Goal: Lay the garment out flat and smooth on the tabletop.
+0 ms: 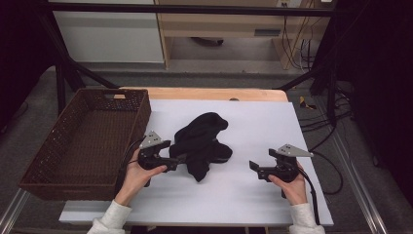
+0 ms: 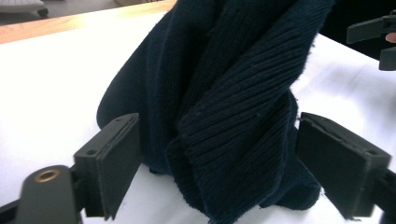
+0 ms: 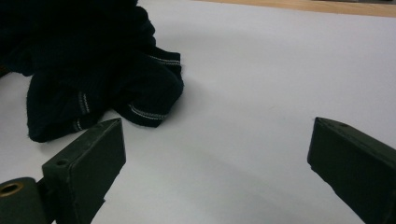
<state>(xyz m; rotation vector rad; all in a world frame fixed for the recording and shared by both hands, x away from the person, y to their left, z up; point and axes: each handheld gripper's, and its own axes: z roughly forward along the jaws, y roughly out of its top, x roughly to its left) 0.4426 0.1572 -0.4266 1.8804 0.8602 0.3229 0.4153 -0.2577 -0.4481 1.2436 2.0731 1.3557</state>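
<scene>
A dark knit garment lies crumpled in the middle of the white board. My left gripper is at its left edge, low over the board. In the left gripper view a ribbed fold of the garment fills the gap between the two jaws of the left gripper; the pads sit at its sides and the cloth does not look squeezed. My right gripper is held to the right of the garment, apart from it. In its own view the right gripper stands open over bare board, with the garment at upper left.
A brown wicker basket with nothing in it stands at the left, against the board's edge. A strip of wooden tabletop shows behind the board. Black frame legs and cables stand on the floor beyond.
</scene>
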